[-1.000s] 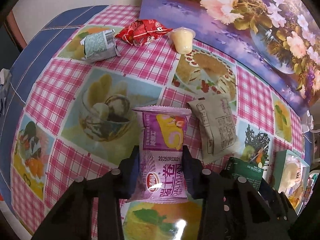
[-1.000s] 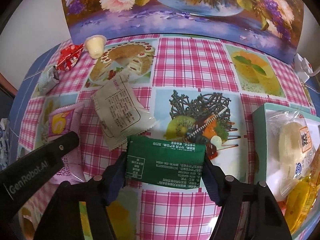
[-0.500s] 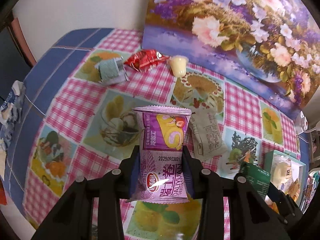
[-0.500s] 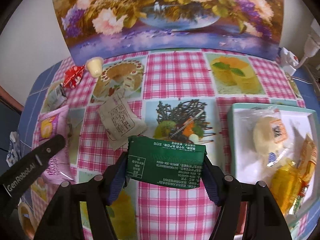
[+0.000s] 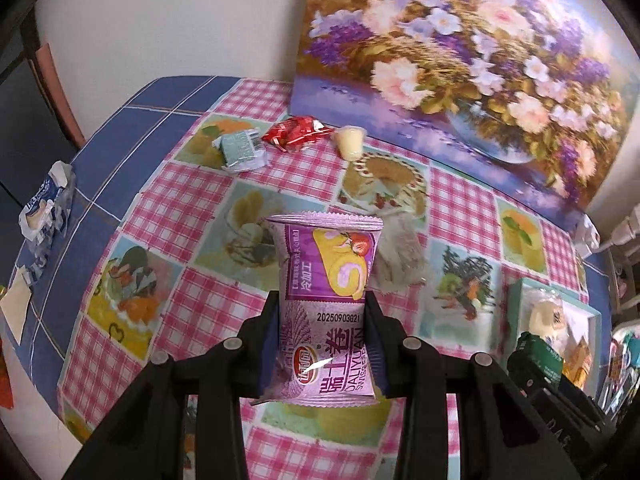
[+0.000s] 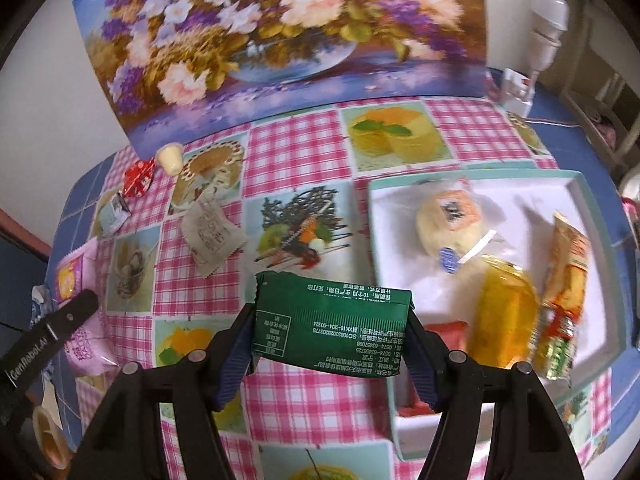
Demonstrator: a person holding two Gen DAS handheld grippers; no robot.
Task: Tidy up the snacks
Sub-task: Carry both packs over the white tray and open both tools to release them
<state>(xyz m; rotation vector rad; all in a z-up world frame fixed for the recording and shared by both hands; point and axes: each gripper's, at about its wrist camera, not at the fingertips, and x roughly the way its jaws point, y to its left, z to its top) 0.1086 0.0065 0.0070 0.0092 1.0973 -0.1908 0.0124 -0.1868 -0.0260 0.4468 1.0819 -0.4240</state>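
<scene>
My left gripper (image 5: 322,320) squeezing a purple pack (image 5: 326,312), my right gripper (image 6: 332,324) squeezing a green pack (image 6: 330,326), up above the table (image 6: 296,148), near the box (image 6: 600,272)

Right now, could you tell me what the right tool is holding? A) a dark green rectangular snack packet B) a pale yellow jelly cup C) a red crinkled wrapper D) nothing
A: in the right wrist view the right tool is closed on the dark green rectangular snack packet, held up near the white tray with a teal rim.
</scene>
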